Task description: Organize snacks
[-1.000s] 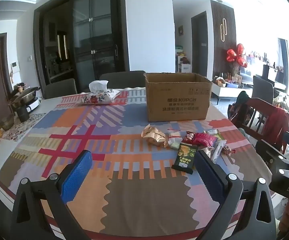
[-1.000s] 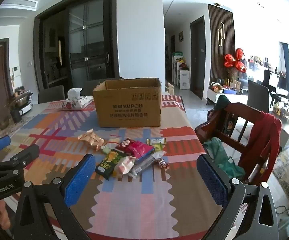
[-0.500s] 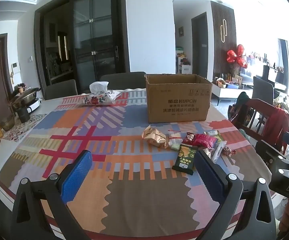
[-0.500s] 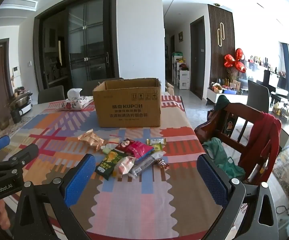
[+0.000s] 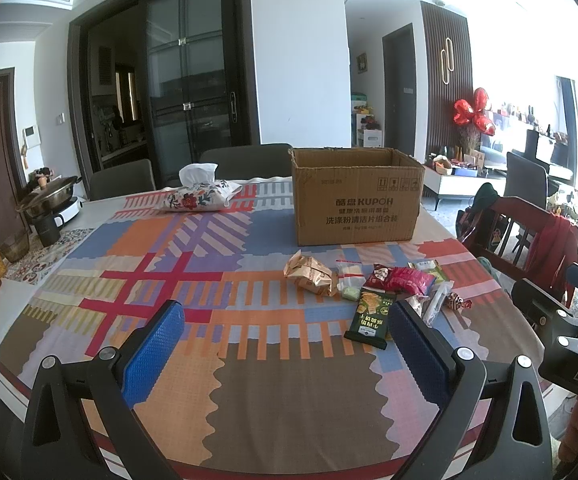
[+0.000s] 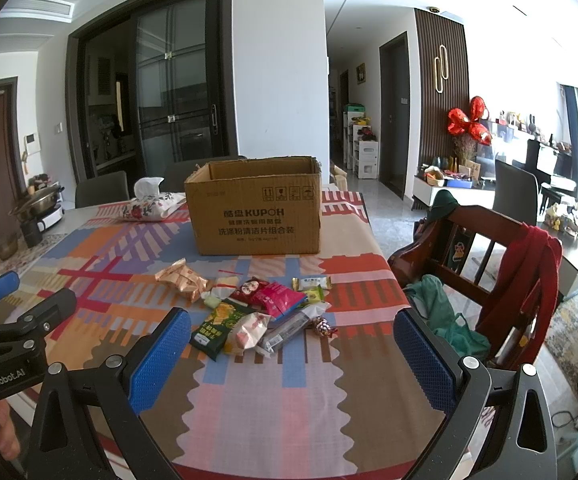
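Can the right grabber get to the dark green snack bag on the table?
Probably yes. The right gripper is open and empty, and the dark green snack bag lies just ahead on the near edge of the snack pile, with only bare tablecloth between. A pink-white packet overlaps its right side.

Bright dining room on my feeds.
I see a white pillar [image 5: 299, 52], dark glass sliding doors [image 5: 187, 92], a dark-red wooden chair [image 6: 477, 256] and a pale tiled floor [image 6: 389, 216].

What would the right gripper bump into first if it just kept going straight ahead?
Probably the snack pile: the open right gripper points over bare tablecloth toward the clear-wrapped bar and small foil candy. The cardboard box stands farther back. Depth is hard to judge here.
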The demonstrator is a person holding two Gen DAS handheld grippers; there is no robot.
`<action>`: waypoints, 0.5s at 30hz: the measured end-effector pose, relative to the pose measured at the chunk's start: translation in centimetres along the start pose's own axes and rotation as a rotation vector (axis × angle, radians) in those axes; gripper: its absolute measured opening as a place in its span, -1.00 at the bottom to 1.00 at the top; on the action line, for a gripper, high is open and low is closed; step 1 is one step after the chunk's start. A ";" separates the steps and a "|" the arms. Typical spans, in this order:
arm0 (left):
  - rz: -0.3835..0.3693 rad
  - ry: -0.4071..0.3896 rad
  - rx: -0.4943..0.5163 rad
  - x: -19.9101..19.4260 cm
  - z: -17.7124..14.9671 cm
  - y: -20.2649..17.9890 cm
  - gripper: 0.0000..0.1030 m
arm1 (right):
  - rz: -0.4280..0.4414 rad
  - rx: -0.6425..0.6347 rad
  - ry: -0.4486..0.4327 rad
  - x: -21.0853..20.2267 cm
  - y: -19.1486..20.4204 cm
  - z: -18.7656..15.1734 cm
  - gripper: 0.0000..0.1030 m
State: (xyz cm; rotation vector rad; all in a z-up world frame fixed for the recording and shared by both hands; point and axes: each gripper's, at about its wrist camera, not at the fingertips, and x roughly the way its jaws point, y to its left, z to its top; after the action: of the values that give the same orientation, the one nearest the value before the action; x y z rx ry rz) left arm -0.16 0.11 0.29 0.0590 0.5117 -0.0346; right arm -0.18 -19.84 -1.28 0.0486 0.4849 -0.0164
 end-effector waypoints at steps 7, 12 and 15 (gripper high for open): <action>0.001 0.001 0.000 0.0 0.1 0.0 1.00 | 0.000 0.000 0.000 0.0 0.0 0.0 0.99; 0.000 0.001 0.001 -0.1 0.1 0.0 1.00 | 0.001 0.000 0.000 0.0 0.0 0.0 0.99; 0.002 0.000 0.001 -0.1 0.0 0.0 1.00 | 0.000 0.001 0.000 0.0 0.0 0.0 0.99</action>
State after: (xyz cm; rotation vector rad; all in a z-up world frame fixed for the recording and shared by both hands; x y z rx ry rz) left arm -0.19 0.06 0.33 0.0601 0.5120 -0.0330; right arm -0.19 -19.87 -1.26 0.0494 0.4846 -0.0165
